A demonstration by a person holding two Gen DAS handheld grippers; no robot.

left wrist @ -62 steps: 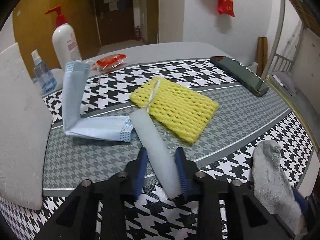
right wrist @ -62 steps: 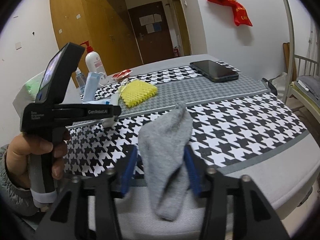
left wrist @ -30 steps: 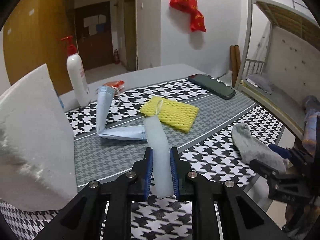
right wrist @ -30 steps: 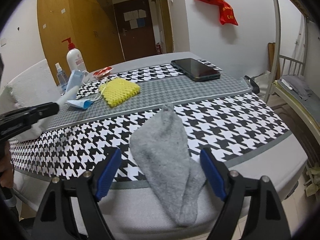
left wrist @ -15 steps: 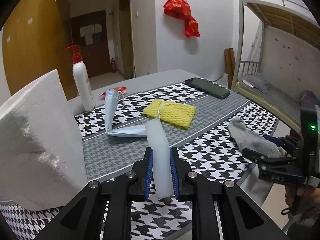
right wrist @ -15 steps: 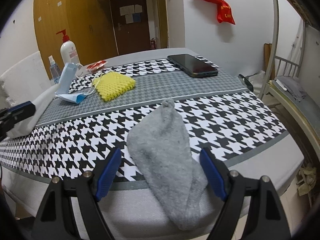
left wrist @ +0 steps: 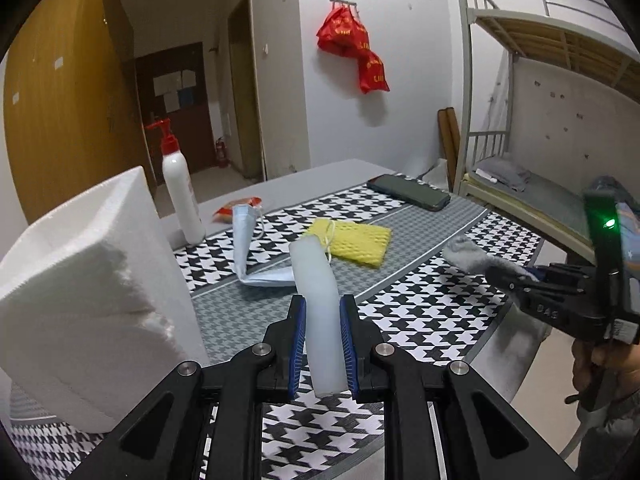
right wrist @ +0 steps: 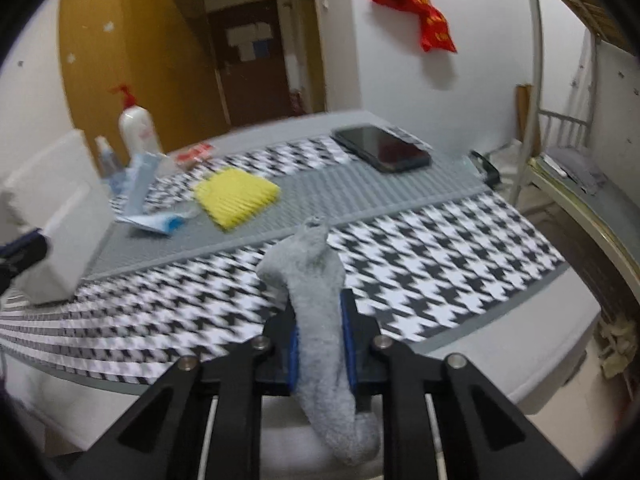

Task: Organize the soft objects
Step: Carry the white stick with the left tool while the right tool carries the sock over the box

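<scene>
two claws, two soft things over a houndstooth table

a dormitory room with pale walls, a wooden wardrobe and a dark door frames the table [left wrist: 432, 312], which wears a woven black-and-white houndstooth cloth crossed by a finer grey band.

the left wrist view alone shows the left claw [left wrist: 322, 344] clamped on a pale, translucent foam strip [left wrist: 318, 300]; the strip is smooth and slightly bowed, and rises toward 12 o'clock clear of the cloth. at 9 o'clock stands a chunky white polystyrene block [left wrist: 92, 296] with a crumbly torn face. at 3 o'clock the same view catches the right claw [left wrist: 508, 276] from the side, with a hand [left wrist: 600, 364] on its grip and a metal bunk bed [left wrist: 540, 80] behind.

the right wrist view, blurred, shows what that side angle hides: the right claw's blue pads [right wrist: 349, 344] are closing and already press both flanks of a fuzzy grey sock [right wrist: 320, 312]. its toe points toward 12 o'clock onto the cloth and its cuff droops past the table edge toward 6 o'clock.

both views share a yellow foam net sleeve [left wrist: 352, 240] with an open mesh surface, a creased pale blue face mask [left wrist: 256, 252] at its 9 o'clock side, a white pump bottle [left wrist: 182, 196] with a red head, and a glossy dark phone [right wrist: 382, 148] lying flat near 1 o'clock.
</scene>
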